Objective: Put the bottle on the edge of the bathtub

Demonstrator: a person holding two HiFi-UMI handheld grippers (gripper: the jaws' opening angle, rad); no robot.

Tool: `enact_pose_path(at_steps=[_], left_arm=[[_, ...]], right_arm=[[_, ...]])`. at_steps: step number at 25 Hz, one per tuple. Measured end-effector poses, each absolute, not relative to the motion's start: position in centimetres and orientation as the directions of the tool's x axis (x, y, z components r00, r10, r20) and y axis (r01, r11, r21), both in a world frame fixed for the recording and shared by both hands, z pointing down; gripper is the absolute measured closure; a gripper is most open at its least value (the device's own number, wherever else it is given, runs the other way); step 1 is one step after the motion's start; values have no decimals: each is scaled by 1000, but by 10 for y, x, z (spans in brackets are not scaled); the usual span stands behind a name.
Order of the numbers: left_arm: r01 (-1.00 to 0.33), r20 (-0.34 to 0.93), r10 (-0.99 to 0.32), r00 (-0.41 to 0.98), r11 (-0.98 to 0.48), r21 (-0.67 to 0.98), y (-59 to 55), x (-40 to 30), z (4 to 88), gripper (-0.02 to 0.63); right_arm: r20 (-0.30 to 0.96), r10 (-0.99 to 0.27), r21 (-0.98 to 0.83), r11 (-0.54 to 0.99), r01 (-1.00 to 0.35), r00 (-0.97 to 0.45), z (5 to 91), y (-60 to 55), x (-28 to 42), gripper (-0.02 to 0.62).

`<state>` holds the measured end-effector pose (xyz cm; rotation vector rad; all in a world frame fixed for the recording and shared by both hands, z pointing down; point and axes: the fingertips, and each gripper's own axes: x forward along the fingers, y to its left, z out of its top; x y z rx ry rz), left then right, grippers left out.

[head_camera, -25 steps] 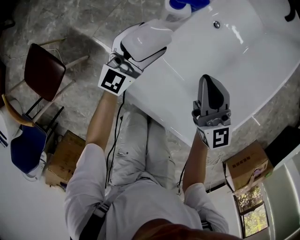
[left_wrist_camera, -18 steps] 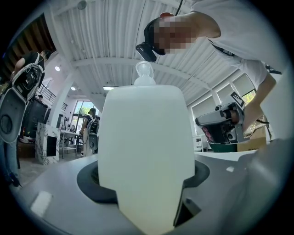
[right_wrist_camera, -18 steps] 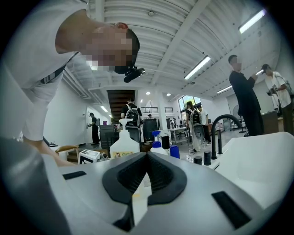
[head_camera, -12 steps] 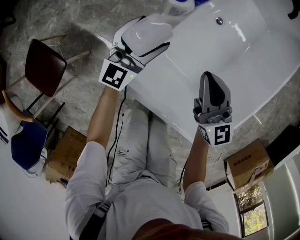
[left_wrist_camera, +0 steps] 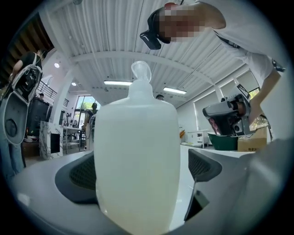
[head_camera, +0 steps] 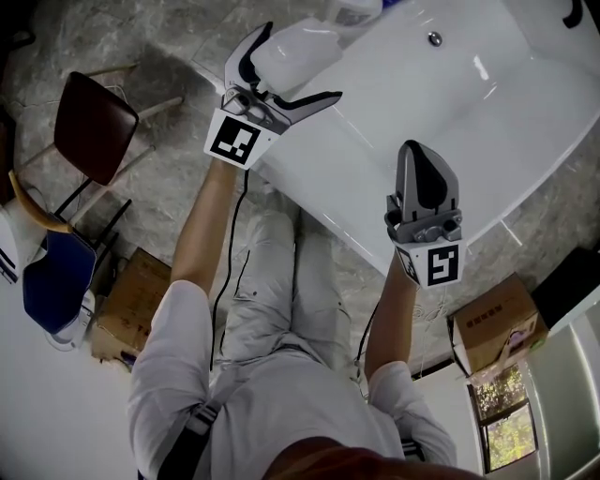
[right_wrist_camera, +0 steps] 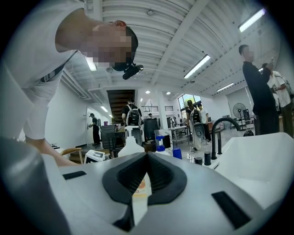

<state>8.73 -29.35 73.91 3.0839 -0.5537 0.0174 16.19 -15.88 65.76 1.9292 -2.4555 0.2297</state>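
Observation:
A white translucent bottle [head_camera: 292, 49] stands upright on the corner rim of the white bathtub [head_camera: 323, 164]. My left gripper [head_camera: 300, 62] straddles it, jaws opening and spread wide. In the left gripper view the bottle [left_wrist_camera: 138, 156] fills the space between the jaws of the left gripper [left_wrist_camera: 142, 173], and a gap shows beside the right pad [left_wrist_camera: 203, 165]. My right gripper [head_camera: 419, 161] hovers over the tub's near rim with its jaws together and nothing in them. From the right gripper [right_wrist_camera: 147, 158] view the bottle [right_wrist_camera: 130, 148] shows in the distance.
A second bottle with a blue cap [head_camera: 357, 9] stands on the rim just beyond the white one. The tub drain [head_camera: 433, 38] and a black faucet [head_camera: 572, 14] lie farther right. On the floor are a dark chair [head_camera: 89, 127] and cardboard boxes [head_camera: 492, 330].
The left gripper's jaws have spread apart from the bottle they were shut on. The bottle stays on the tub's rim. The right gripper has barely moved.

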Motion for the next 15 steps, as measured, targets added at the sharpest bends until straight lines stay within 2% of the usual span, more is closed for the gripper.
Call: enact_pose_path(at_steps=[15], left_arm=[[-361,28,-362,932,-932,-30,-276,76,647,15]], right_arm=[[88,-970,-93,218,-972,-226,559,-126,157,594]])
